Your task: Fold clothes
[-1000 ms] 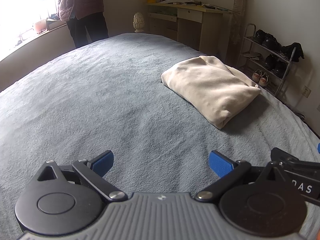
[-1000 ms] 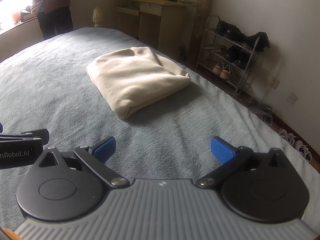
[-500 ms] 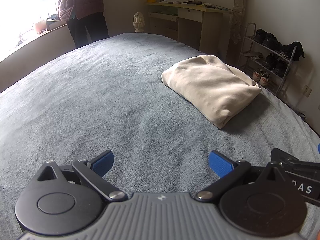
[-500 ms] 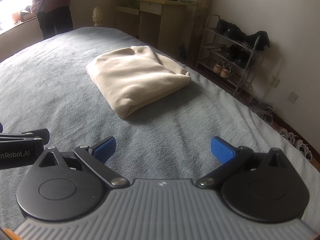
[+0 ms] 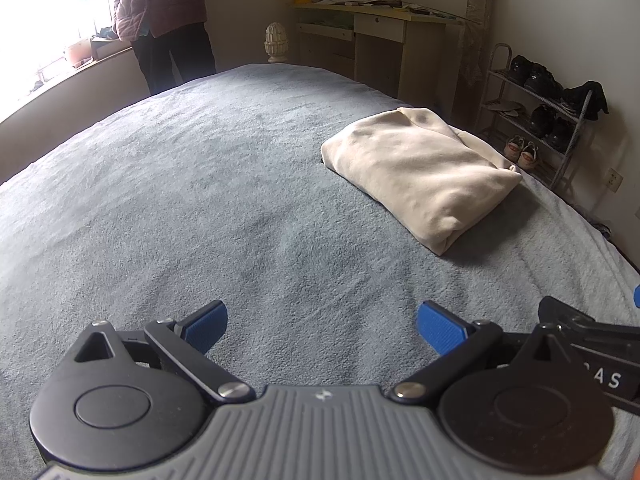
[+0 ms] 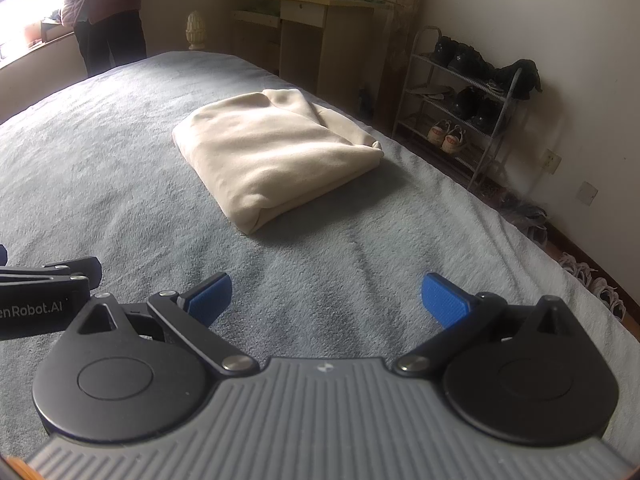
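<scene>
Left wrist view: left gripper [image 5: 322, 326] hangs released over the grey bedspread [image 5: 180, 184], jaws spread, empty. Folded cream garment [image 5: 420, 176] lies ahead to its right, well apart.
Right wrist view: right gripper [image 6: 326, 296] likewise spread, nothing held; the garment [image 6: 276, 156] lies ahead, slightly left.
Risk: a low, careless reach could snag a loose layer and spill the fold.
Long axis: near corner towards the grippers, running away towards the desk [image 6: 316, 20].

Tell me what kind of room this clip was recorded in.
Most likely a home bedroom: a wide bed with a grey blanket and a folded cream garment on it, a desk and a shoe rack along the wall.
</scene>
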Available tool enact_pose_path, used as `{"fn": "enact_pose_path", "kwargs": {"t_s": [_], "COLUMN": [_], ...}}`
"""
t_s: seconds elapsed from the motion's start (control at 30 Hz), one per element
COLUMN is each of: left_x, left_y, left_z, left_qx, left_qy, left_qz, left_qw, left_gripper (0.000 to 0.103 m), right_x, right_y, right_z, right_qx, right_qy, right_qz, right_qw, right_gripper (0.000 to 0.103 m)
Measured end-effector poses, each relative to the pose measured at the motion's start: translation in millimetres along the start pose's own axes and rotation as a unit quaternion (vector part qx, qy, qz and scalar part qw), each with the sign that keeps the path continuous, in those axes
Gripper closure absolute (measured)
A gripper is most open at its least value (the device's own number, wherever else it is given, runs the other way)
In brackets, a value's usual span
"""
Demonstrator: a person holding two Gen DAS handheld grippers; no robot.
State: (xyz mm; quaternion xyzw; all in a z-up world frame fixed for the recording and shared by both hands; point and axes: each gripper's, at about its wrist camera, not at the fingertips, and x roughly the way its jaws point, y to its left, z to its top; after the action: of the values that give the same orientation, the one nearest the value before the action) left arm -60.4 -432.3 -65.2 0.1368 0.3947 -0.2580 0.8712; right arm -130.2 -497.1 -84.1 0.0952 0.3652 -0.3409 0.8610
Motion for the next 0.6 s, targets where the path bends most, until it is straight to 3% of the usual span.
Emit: {"fn": "enact_pose_path", "kwargs": {"t_s": [0.6], "left_x": [-0.3], "left_y": [-0.1], "left_z": [-0.3], "left_qx": [0.003], "left_qy": [0.003], "left_qz": [0.000], "left_qw": [1.0000], "left_gripper": [0.001], "right_x": [-0.4], "right_y": [0.4], "right_z": [-1.5], "right_qx": [-0.003], "right_qy": [0.004], "right_qz": [0.001], "right_qw": [1.000], "right_gripper": [0.001]}}
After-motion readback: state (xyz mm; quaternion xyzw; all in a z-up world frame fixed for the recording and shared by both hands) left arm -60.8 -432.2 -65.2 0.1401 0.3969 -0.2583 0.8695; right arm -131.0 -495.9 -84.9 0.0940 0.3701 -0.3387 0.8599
